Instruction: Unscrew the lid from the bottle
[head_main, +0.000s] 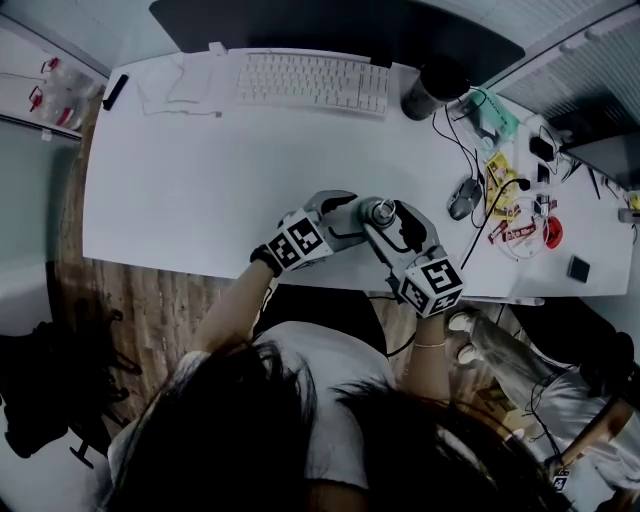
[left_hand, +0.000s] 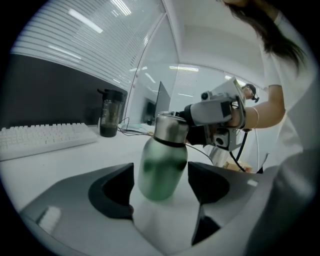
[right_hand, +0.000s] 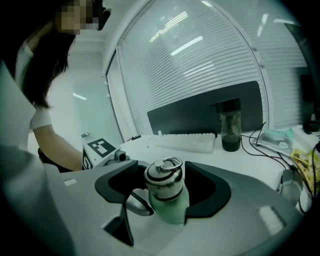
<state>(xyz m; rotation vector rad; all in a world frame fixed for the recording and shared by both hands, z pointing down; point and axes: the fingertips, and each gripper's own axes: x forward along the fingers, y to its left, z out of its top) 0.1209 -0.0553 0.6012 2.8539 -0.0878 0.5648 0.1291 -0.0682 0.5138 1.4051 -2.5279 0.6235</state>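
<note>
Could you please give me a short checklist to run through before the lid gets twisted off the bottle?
1. Body braced: the left gripper has its jaws against the bottle on both sides of the green body. Ok.
2. Lid grip: the right gripper has its jaws either side of the lid, but firm contact on both sides is unclear. Cannot tell.
3. Lid seated: it sits fully on the bottle, not yet off. Ok.
4. Bottle upright: it leans in the left gripper view. Not ok.
5. Room to turn: the keyboard and the dark tumbler stand well behind. Ok.
</note>
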